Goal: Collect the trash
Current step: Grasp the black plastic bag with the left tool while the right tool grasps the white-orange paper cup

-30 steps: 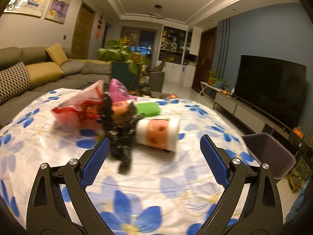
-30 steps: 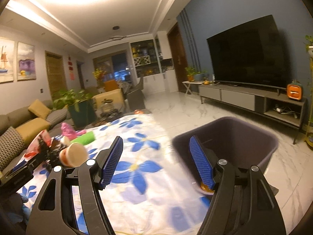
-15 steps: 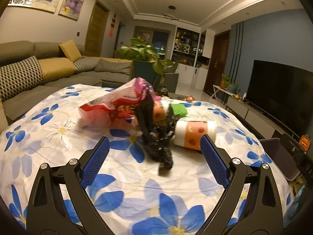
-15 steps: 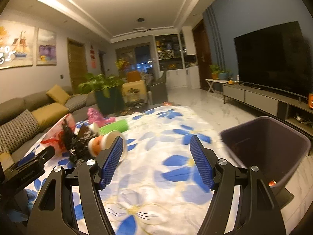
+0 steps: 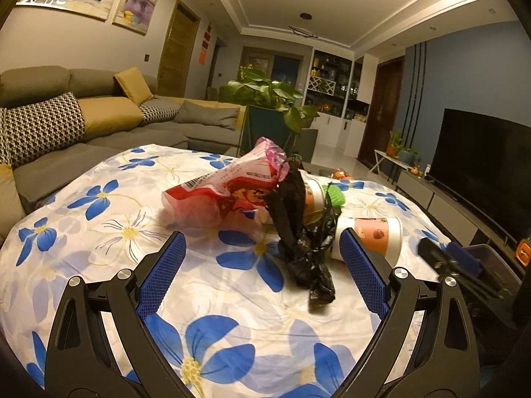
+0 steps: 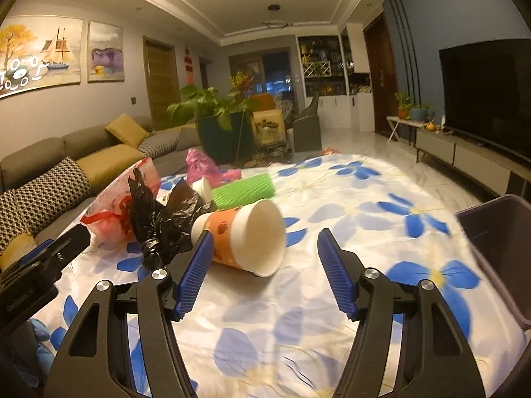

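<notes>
A heap of trash lies on the flowered tablecloth (image 5: 109,232): a red and white snack bag (image 5: 215,199), a crumpled black plastic bag (image 5: 305,242), an orange paper cup on its side (image 5: 375,238) and a green ribbed roll (image 5: 335,195). My left gripper (image 5: 262,275) is open, empty, just short of the black bag. In the right wrist view the orange cup (image 6: 252,242) lies just beyond my open right gripper (image 6: 265,272), close to the left fingertip. Behind it are the black bag (image 6: 159,219), the green roll (image 6: 244,189) and a pink bag (image 6: 199,165).
A dark bin (image 6: 497,242) stands off the table's right edge, also the bin (image 5: 491,265) behind the other gripper's tip (image 5: 444,258). A grey sofa (image 5: 99,119) runs along the left, a potted plant (image 6: 215,112) behind the table, a TV (image 6: 488,93) at right.
Both grippers have swung toward the trash heap. The right one turned away from the bin and came close to the orange cup. The left one moved nearer the black bag.
</notes>
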Motion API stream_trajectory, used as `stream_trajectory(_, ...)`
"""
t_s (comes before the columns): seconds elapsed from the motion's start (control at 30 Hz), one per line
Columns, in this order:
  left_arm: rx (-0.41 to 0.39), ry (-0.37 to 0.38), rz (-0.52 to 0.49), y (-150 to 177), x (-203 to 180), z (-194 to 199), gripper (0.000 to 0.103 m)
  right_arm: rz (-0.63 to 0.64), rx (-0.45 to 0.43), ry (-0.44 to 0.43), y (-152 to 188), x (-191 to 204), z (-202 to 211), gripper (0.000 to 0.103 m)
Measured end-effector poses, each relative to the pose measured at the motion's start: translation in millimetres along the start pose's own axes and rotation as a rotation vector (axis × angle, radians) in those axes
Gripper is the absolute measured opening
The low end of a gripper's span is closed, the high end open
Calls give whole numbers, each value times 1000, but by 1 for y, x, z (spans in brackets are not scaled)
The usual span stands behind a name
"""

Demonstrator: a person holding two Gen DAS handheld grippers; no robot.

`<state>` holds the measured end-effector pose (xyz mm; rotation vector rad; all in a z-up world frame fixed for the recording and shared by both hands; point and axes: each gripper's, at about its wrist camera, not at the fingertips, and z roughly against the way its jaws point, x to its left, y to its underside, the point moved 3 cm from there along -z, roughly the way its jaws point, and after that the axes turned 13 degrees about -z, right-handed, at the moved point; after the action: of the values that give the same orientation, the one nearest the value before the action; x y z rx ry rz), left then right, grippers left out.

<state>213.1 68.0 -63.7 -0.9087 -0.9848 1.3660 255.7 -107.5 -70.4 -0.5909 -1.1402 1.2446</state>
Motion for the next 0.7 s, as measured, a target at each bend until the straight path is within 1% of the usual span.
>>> stream_trajectory(0.17, -6, -3, 0, -4, 3, -5, 92, -37, 49, -18, -3, 3, -19, 58)
stream_trajectory(0.27, -8, -4, -3, -6, 4, -9, 92, -54, 86, -28, -2, 3, -30, 50)
stream_trajectory(0.33, 0, 0, -6, -7, 4, -13, 92, -57, 109, -36, -1, 4, -35, 41)
stream_trajectory(0.37, 3, 3, -7, -6, 4, -15, 92, -55, 120, -42, 0, 6, -37, 39)
stream_trajectory(0.43, 11, 6, -10, -6, 2, -18, 92, -45, 133, -57, 1, 8, -37, 24)
stream_trajectory(0.47, 16, 13, -12, -6, 1, -21, 92, -39, 136, -70, 1, 10, -36, 20)
stream_trajectory(0.5, 21, 19, -13, -6, 0, -23, 92, -35, 136, -84, 1, 12, -35, 13)
stream_trajectory(0.6, 43, 46, -13, -6, -3, -32, 92, -27, 122, -113, 0, 12, -27, 8)
stream_trajectory(0.7, 68, 77, -6, -8, -6, -43, 92, -20, 91, -113, -2, 10, -14, 4)
